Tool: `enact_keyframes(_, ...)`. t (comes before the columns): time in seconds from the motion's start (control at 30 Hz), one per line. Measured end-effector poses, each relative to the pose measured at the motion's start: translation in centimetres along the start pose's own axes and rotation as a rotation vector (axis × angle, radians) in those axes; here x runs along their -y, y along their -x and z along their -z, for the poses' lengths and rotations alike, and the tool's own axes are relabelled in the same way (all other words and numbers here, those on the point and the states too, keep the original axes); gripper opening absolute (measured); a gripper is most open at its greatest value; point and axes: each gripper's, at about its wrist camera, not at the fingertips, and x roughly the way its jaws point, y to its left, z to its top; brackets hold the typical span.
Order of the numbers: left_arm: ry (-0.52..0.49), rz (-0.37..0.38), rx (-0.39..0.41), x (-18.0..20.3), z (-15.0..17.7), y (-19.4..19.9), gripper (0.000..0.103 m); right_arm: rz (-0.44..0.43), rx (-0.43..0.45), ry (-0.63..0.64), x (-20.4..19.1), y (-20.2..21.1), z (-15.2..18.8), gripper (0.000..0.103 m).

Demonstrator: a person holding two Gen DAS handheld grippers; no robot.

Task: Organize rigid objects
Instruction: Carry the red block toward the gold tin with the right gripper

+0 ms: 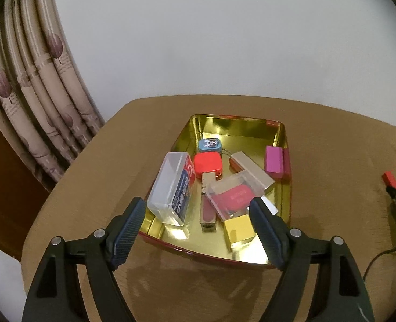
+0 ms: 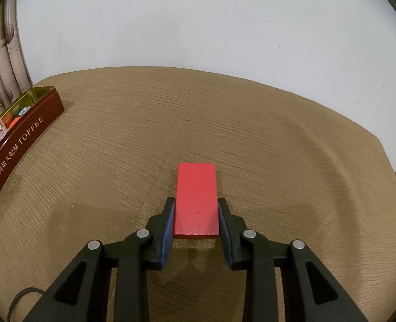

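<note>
- The left gripper (image 1: 198, 225) is hovering over the near end of the tin (image 1: 286, 145), its jaws spread wide and gripping nothing.
- The gold-lined tin is sitting towards the far left part of the table (image 2: 225, 112); from the right wrist view its dark red outer wall is showing the word TOFFEE.
- Inside the tin, a clear plastic case (image 1: 171, 187) with a blue and red card is leaning on the left wall.
- A red square box (image 1: 208, 163) is lying mid-tin, with a small blue tin (image 1: 210, 145) just behind it towards the far wall.
- A pink block (image 1: 273, 159) is standing against the right wall.
- A clear box with a pink insert (image 1: 234, 196) is lying tilted over a silver bar (image 1: 251, 170), and a gold block (image 1: 238, 230) is resting near the near right corner.
- A slim gold-capped tube (image 1: 207, 209) is lying lengthwise between the clear case and the clear box.
- The right gripper (image 2: 196, 206) is clenching a red block (image 2: 196, 198) by its long sides; the block is lying flat on the table, well apart from the tin, towards the near right part.
</note>
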Motion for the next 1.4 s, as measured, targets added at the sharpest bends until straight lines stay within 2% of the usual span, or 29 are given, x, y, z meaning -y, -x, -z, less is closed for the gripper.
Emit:
enact_keyframes(0.3,0.04,0.005,-0.026,-0.7,0.1,-0.9,0.077,0.013,0.0,0.007,-0.3,0.0,0.0,0.031)
enact_keyframes(0.67,0.025,-0.017,-0.044,-0.5,0.3,-1.5,0.077,0.023,0.0,0.012,-0.6,-0.2,0.0,0.031)
enact_keyframes(1.0,0.053,-0.018,-0.052,-1.0,0.2,-1.7,0.078,0.094,0.003,0.017,-2.5,0.1,-0.4,0.03)
enact_keyframes(1.17,0.062,-0.013,-0.057,-1.1,0.2,-1.9,0.079,0.06,-0.006,-0.016,-3.7,0.4,-0.6,0.03)
enact_keyframes(1.3,0.076,-0.014,-0.058,-1.4,0.2,-1.9,0.079,0.024,0.005,0.008,-6.3,1.0,-1.3,0.03)
enact_keyframes(1.4,0.085,-0.025,-0.051,-1.8,0.1,-1.7,0.083,-0.019,0.015,0.018,-8.3,1.5,-2.0,0.03)
